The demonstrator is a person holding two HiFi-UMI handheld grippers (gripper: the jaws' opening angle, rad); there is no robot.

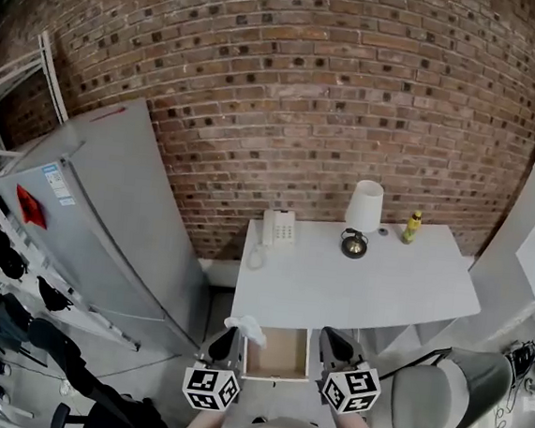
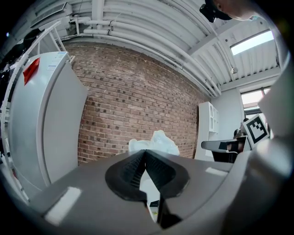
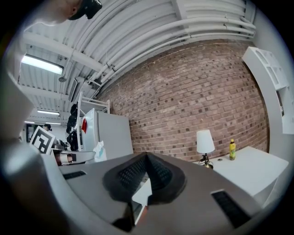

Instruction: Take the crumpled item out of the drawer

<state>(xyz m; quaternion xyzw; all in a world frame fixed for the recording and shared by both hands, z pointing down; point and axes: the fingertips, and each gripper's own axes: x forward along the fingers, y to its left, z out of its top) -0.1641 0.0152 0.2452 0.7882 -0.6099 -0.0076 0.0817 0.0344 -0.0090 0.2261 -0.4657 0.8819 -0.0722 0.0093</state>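
Observation:
The crumpled white item (image 1: 246, 328) is pinched at the tip of my left gripper (image 1: 227, 339), just above the left front corner of the open drawer (image 1: 278, 353). In the left gripper view the jaws meet at a point with the crumpled item (image 2: 156, 142) bulging out beyond my left gripper (image 2: 145, 152). The drawer shows a bare wood-coloured bottom. My right gripper (image 1: 331, 341) hovers at the drawer's right front corner. In the right gripper view the jaws of my right gripper (image 3: 146, 155) are closed together with nothing held.
The white desk (image 1: 374, 284) carries a lamp (image 1: 363, 214), a white telephone (image 1: 278, 228) and a yellow bottle (image 1: 412, 227) along the brick wall. A grey fridge (image 1: 97, 220) stands at the left, a grey chair (image 1: 443, 390) at the right, and dark clothes (image 1: 12, 325) hang at the far left.

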